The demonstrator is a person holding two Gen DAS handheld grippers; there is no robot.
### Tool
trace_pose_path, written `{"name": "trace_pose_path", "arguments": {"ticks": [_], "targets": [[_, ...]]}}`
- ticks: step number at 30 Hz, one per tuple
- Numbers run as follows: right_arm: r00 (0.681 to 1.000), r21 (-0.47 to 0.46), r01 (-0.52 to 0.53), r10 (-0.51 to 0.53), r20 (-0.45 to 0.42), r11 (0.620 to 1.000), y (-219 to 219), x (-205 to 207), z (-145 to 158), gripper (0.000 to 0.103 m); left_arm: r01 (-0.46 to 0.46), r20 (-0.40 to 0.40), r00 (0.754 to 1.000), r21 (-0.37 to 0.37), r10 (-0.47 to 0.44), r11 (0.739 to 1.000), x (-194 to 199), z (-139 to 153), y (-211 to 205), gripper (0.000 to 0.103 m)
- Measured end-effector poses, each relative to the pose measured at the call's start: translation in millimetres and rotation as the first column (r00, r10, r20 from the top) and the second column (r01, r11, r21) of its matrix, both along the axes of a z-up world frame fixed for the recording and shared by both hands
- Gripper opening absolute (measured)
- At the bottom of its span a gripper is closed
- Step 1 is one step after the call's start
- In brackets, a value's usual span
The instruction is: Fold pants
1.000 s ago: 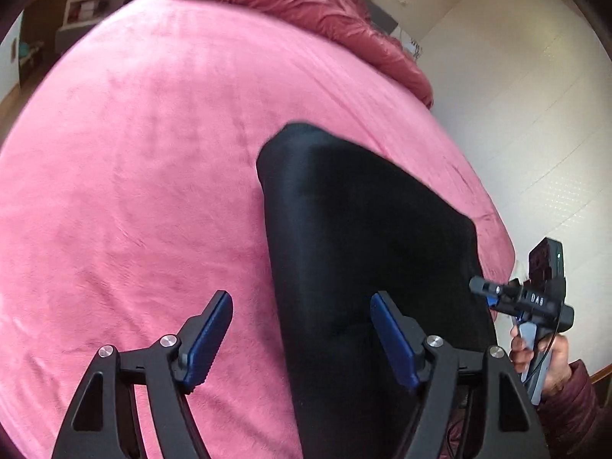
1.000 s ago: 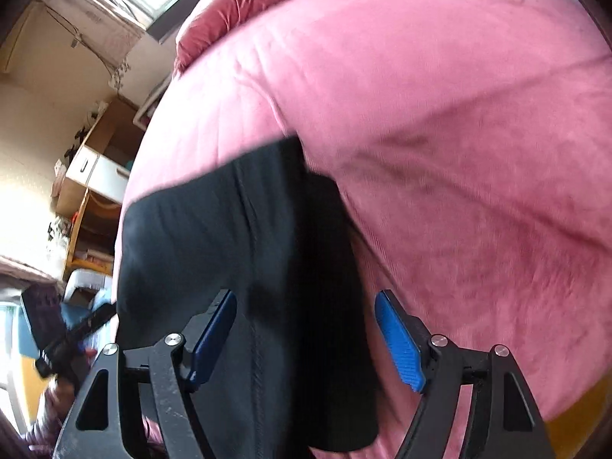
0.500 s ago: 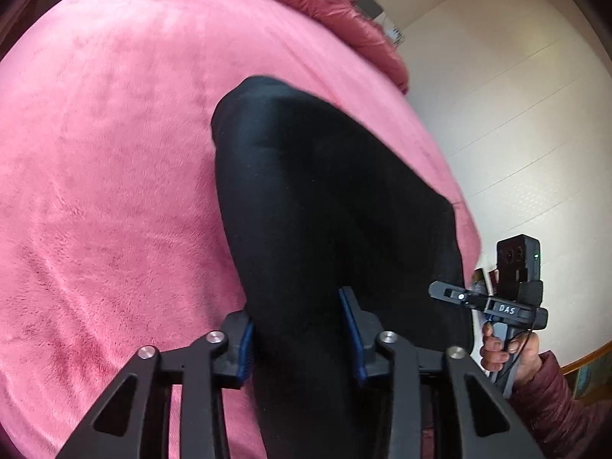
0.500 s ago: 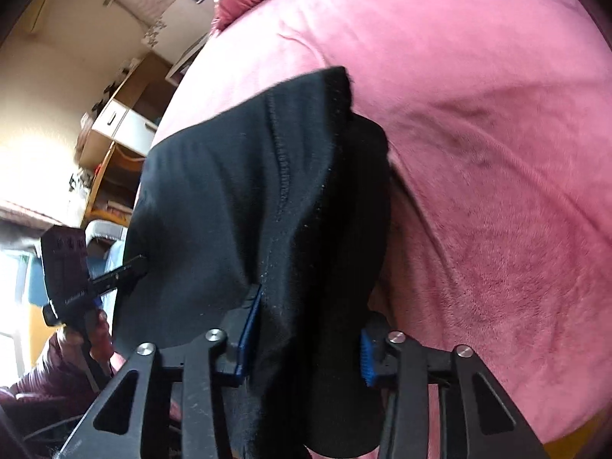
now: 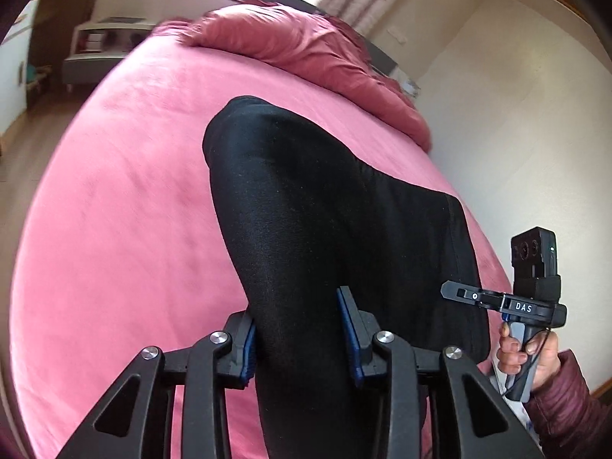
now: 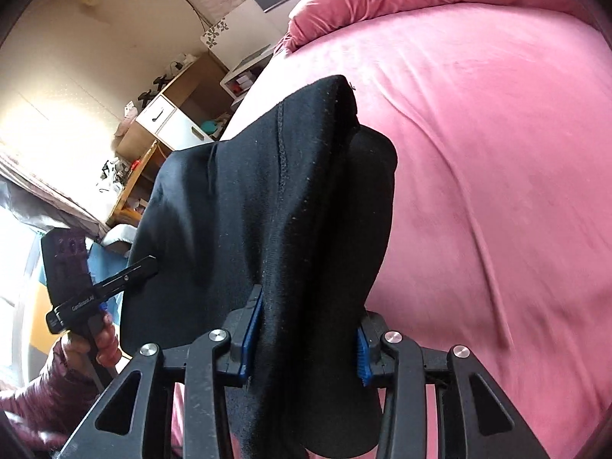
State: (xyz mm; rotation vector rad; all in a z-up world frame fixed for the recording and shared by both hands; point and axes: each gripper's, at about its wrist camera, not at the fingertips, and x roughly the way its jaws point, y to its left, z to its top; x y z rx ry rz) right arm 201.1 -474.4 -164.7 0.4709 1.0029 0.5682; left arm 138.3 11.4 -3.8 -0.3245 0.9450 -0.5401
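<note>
The black pants [image 5: 329, 225] lie lengthwise on the pink bed [image 5: 126, 206], their near end lifted. My left gripper [image 5: 298, 329] is shut on the near left part of the pants. My right gripper [image 6: 306, 336] is shut on the near right part, where the fabric [image 6: 290, 199] is bunched in layers between the blue pads. In the left wrist view the right gripper [image 5: 531, 298] shows at the right edge, held by a hand. In the right wrist view the left gripper [image 6: 84, 290] shows at the left edge.
A rumpled pink duvet [image 5: 306, 49] lies at the far end of the bed. A wall [image 5: 516, 114] runs along the bed's right side. Shelves and drawers [image 6: 168, 114] stand beyond the bed's left side.
Both grippers went from open to shut on the near end of the pants. They have since lifted it, so the fabric now rises off the bed.
</note>
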Motion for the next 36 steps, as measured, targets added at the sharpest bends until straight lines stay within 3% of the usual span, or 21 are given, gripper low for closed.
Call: {"name": "trace_pose_path", "arguments": {"ticks": [7, 10, 11, 13, 15, 21, 29, 36], "targets": [[0.999, -0.030, 0.000, -0.002, -0.042, 1.000, 36.3, 79.0, -9.0, 0.040, -0.072, -0.056, 0.995, 0.081, 0.077, 0.994, 64.3, -30.7, 10.5, 0.040], [0.994, -0.095, 0.011, -0.021, -0.106, 0.995, 44.3, 99.0, -34.8, 0.042, -0.086, -0.124, 0.986, 0.174, 0.109, 0.981, 81.0, -63.8, 6.1, 0.051], [0.991, -0.106, 0.014, -0.028, -0.131, 0.994, 46.3, 102.0, -43.4, 0.044, -0.083, -0.113, 0.988, 0.185, 0.105, 0.979, 79.0, -69.6, 3.6, 0.057], [0.991, -0.119, 0.026, -0.042, -0.129, 0.993, 47.6, 101.5, -58.9, 0.051, -0.108, -0.090, 0.988, 0.186, 0.127, 0.977, 76.2, -74.9, 4.4, 0.060], [0.987, -0.059, 0.061, -0.069, -0.145, 0.996, 41.7, 100.0, -67.7, 0.052, -0.130, -0.093, 0.985, 0.160, 0.146, 0.978, 72.2, -77.2, 8.2, 0.062], [0.989, -0.100, 0.082, -0.093, -0.118, 0.992, 47.9, 93.8, -55.8, 0.065, -0.196, -0.037, 0.977, 0.223, 0.209, 0.955, 47.2, -64.6, 17.0, 0.063], [0.988, -0.226, 0.155, -0.155, 0.019, 0.962, 49.1, 65.6, -15.0, 0.068, -0.291, 0.091, 0.957, 0.301, 0.277, 0.908, 27.6, -29.9, 7.0, 0.063], [0.973, -0.270, 0.228, -0.211, 0.091, 0.935, 53.1, 35.8, 15.1, 0.069, -0.327, 0.185, 0.942, 0.305, 0.282, 0.894, 0.8, -0.4, -1.7, 0.063]]}}
